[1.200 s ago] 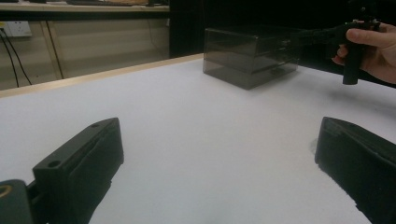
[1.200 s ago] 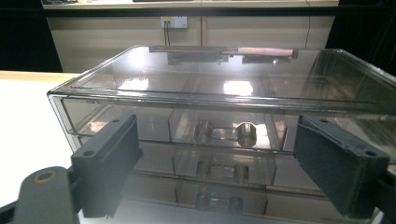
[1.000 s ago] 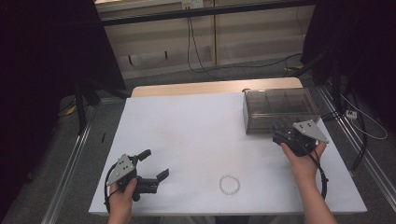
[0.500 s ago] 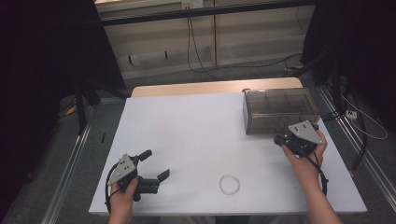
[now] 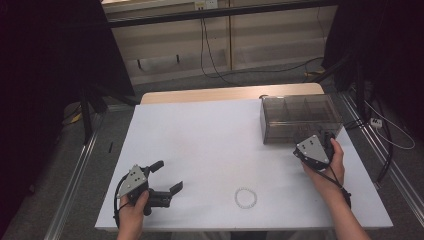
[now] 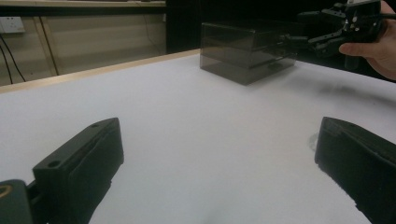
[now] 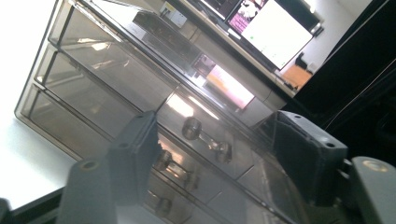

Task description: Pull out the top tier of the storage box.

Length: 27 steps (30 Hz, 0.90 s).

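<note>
The right hand-held gripper, jaws just closing yet untouching, is straddling the drawer handle of the drawer box at 2 o'clock on the bench; the left hand-held gripper is gaping empty at 7 o'clock.

This looks like a lab or recording room, not a home. The table has a plain white top and stands between metal rails on a grey floor. Black curtains hang at both sides. Cables run down the beige wall panels from a power socket. In the right gripper view, a lit computer monitor stands behind.
</note>
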Tool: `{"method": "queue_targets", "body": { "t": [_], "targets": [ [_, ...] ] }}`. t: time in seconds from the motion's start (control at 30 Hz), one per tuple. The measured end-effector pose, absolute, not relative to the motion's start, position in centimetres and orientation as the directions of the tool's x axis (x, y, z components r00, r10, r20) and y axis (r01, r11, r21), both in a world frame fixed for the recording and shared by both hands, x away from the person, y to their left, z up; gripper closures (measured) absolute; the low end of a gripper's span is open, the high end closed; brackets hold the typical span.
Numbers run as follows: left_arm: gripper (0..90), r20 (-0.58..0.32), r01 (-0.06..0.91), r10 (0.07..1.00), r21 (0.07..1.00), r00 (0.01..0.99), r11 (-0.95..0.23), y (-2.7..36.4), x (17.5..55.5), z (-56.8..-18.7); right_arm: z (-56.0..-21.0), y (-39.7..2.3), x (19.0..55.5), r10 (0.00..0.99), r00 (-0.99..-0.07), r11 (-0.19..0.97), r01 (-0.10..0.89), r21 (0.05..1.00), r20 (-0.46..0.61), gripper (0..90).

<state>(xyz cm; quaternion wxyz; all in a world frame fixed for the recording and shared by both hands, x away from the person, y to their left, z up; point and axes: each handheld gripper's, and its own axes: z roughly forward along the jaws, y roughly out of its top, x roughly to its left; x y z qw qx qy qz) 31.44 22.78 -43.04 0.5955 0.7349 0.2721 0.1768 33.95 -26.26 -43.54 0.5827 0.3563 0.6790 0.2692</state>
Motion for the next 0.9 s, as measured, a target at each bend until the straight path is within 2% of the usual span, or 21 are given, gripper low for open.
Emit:
{"method": "queue_targets", "body": {
  "t": [0.33, 0.6, 0.9],
  "targets": [
    [1.6, -0.063, 0.19, 0.611, 0.971, 0.789, -0.144, 22.72, 31.43, -43.05, -43.72, -26.44, 33.63, 0.641, -0.057, 0.763, 0.153, 0.628, -0.765, 47.6],
    [1.6, -0.064, 0.19, 0.611, 0.971, 0.789, -0.143, 22.75, 31.43, -43.04, -43.67, -26.78, 33.63, 0.595, -0.06, 0.798, 0.156, 0.582, -0.801, 51.1],
    [1.6, -0.06, 0.189, 0.613, 0.971, 0.788, -0.149, 22.8, 31.47, -43.06, -43.93, -26.42, 33.58, 0.486, -0.076, 0.869, 0.141, 0.473, -0.871, 56.0]
  ]
}}
